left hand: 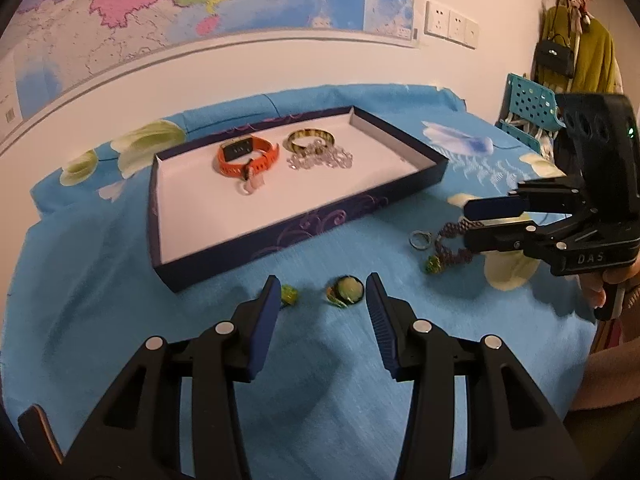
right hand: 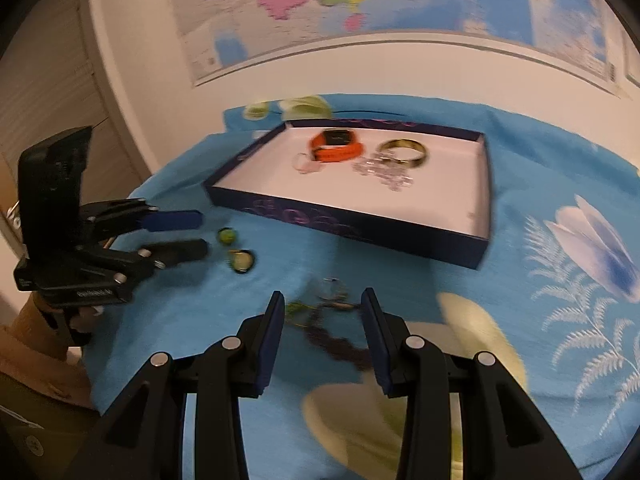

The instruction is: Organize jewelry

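A dark shallow box (left hand: 280, 236) (right hand: 360, 232) with a white floor holds an orange watch (left hand: 246, 156) (right hand: 336, 148), a gold bangle (left hand: 310, 138) (right hand: 404, 152) and a clear bead chain (left hand: 320, 158) (right hand: 384, 172). My left gripper (left hand: 322, 292) (right hand: 192, 232) is open over the blue cloth, its jaws astride a round green-yellow pendant (left hand: 346, 290) (right hand: 241, 261); a small green bead (left hand: 289, 294) (right hand: 226, 235) lies by its left finger. My right gripper (right hand: 322, 304) (left hand: 472, 224) is open around a dark beaded bracelet (right hand: 340, 344) (left hand: 454, 242) with a silver ring (left hand: 420, 239).
A blue flowered cloth (left hand: 320, 380) covers the table. A map hangs on the wall behind (left hand: 200, 4). A teal perforated crate (left hand: 528, 108) and hanging clothes (left hand: 580, 52) stand at the right. A door (right hand: 48, 92) is at the left.
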Tool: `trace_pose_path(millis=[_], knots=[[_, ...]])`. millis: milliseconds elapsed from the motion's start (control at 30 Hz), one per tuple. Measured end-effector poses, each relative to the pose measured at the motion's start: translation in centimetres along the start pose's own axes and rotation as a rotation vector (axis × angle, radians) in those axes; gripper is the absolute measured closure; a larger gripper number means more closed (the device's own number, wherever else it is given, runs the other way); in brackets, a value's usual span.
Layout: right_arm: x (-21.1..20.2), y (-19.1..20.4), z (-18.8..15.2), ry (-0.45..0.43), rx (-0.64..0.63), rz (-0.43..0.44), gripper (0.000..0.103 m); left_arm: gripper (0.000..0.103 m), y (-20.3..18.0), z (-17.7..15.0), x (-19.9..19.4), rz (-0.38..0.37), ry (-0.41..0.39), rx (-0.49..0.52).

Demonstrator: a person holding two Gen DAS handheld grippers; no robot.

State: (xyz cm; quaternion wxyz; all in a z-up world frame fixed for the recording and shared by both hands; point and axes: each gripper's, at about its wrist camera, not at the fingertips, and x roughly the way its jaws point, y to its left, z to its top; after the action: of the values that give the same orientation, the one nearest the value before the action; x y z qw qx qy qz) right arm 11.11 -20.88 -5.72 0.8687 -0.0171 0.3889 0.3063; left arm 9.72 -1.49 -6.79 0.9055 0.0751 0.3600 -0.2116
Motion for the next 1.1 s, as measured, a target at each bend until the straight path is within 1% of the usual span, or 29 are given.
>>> trace_pose_path(millis=[67,133,233,367,467,500,533,633,800,900,1100], knots=[[0.5,1.0,0.4,-0.001,-0.019,0.027,0.066,0.059,0.0,-0.1,0.2,0.007,0.007,-0.003],[1.3,2.2,0.9,0.010,-0.053,0.050,0.066,0.059,0.5,-0.1,0.2,0.003,0.008,-0.029],[3.4,4.2,1.7,0.047,-0.116,0.072,0.066,0.059,1.4,0.0,0.0,0.018,-0.001,-0.063],[6.5,5.8,2.5,0.121,-0.176,0.073,0.067,0.059,2.4,-0.1,-0.4,0.028,-0.010,-0.091],[7.8,6.1,3.0,0.143,-0.192,0.062,0.070,0.059,2.6,-0.2,-0.6,0.029,-0.013,-0.097],[8.0,6.3,3.1,0.142,-0.198,0.058,0.072,0.059,2.7,-0.3,-0.6,0.029,-0.013,-0.099],[8.0,6.3,3.2,0.143,-0.201,0.056,0.081,0.058,2.7,-0.3,-0.6,0.029,-0.013,-0.102],[7.9,6.2,3.2,0.143,-0.198,0.062,0.082,0.056,2.9,-0.4,-0.5,0.025,-0.014,-0.109],[6.2,5.9,2.8,0.100,-0.179,0.075,0.083,0.056,3.2,-0.5,-0.4,0.021,-0.015,-0.116],[5.1,6.0,2.5,0.075,-0.193,0.068,0.083,0.056,3.1,-0.6,-0.4,0.018,-0.016,-0.115],[4.6,6.2,1.1,0.110,-0.204,0.081,0.083,0.056,2.8,-0.6,-0.4,0.012,-0.014,-0.104]])
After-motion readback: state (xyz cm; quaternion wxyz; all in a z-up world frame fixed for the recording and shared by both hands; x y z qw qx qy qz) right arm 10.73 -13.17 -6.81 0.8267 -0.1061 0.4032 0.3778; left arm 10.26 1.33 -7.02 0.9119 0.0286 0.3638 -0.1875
